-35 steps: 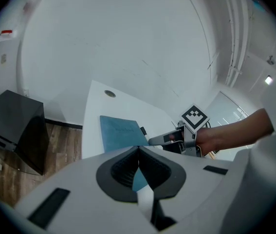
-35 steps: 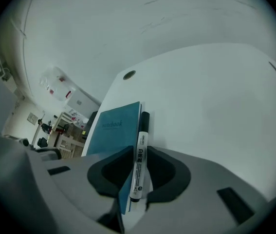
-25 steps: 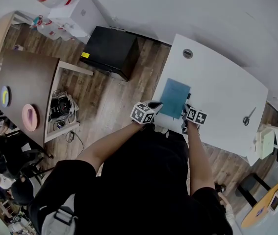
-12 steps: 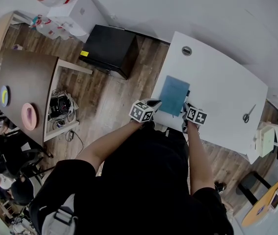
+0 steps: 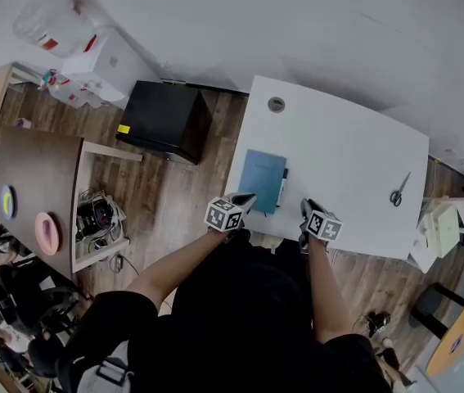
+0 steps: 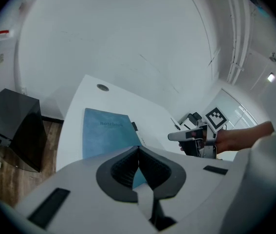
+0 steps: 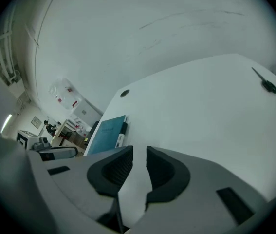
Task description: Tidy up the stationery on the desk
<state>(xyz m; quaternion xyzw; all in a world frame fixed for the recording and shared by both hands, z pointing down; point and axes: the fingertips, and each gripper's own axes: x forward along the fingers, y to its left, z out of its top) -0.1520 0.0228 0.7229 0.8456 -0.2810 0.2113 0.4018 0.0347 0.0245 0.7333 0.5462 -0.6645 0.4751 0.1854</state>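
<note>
L gripper (image 6: pixel 138 149) clenched, R gripper (image 7: pixel 139 152) parted; only left gripper view misses scissors (image 5: pixel 396 193).

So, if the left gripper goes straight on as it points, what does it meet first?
Most likely the blue notebook on the white desk, just ahead of the left gripper, jaws shut; depth is unclear.

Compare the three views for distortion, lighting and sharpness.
Head view: evenly lit, sharp, desk edges bowed by the wide lens. Left gripper view: dark rounded corners, notebook in focus. Right gripper view: same dark surround, scissors tiny near the right edge.
</note>
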